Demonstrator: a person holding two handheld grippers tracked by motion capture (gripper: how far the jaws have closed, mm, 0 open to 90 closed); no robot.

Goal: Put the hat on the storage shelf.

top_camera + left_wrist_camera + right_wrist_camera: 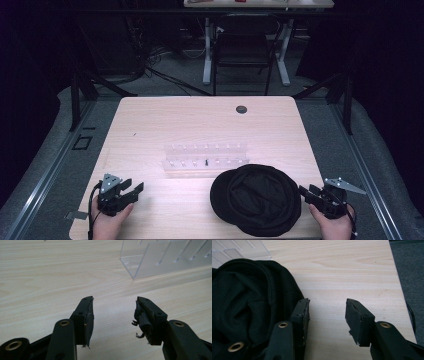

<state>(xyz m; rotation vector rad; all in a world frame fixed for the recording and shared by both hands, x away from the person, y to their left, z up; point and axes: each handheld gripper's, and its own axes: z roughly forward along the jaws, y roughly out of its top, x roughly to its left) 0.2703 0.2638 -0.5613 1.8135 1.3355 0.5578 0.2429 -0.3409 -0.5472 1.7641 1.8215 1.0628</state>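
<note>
Two black hand-held grippers frame the near edge of a pale wooden table [150,125], each gripped from below by a person's hand. On the person's left, the left gripper [131,190] rests on bare wood with its jaws spread and nothing between them; its own camera shows the worn pads [89,317] parted over the tabletop. On the other side, the right gripper [306,192] sits just beside the rim of a soft black cloth cap [256,199], jaws likewise apart and empty, one jaw next to the fabric [249,302] but not pinching it. The cap lies crown-down near the front of the table, right of centre, its hollow facing up. Just behind it stands a clear acrylic slotted rack [206,159], which the cap's far edge appears to overlap. Judging by the pose, both tools are parked at the flanks, the right one best placed to take the cap's brim.
</note>
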